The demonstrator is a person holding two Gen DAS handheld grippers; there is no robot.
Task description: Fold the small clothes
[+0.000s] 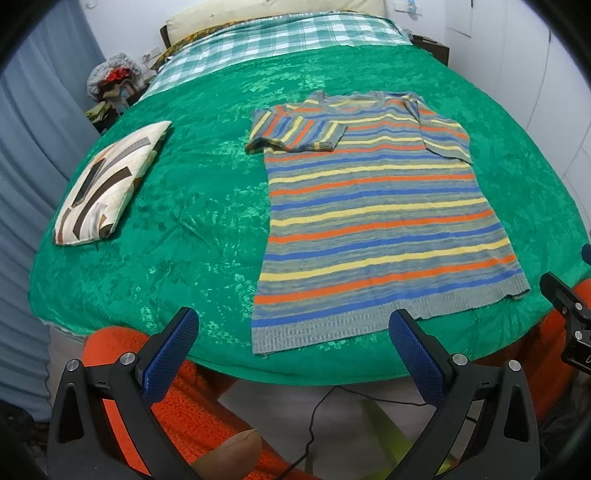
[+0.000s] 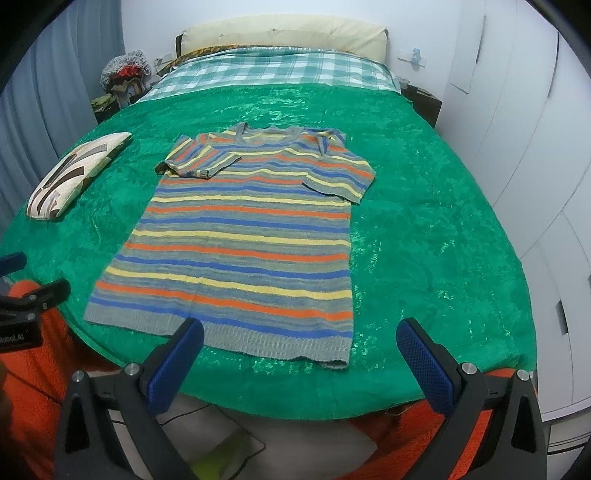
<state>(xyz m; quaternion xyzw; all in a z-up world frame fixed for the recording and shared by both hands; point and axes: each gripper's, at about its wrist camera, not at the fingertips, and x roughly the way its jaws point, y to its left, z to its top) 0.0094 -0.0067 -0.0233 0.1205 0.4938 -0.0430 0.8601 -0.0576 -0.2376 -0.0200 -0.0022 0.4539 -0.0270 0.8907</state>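
Note:
A small striped knit shirt in grey, blue, orange and yellow lies flat on the green bedspread, neck away from me, hem toward me. Its left sleeve is folded inward over the chest; the right sleeve lies folded in too. My left gripper is open, hovering just before the hem's left part, holding nothing. My right gripper is open over the hem's right corner, also holding nothing. The right gripper's body shows at the edge of the left wrist view.
A folded patterned cloth lies on the bedspread's left side. A checked sheet and pillow are at the far end. Orange fabric and a black cable lie below the near edge. White wardrobe doors stand right.

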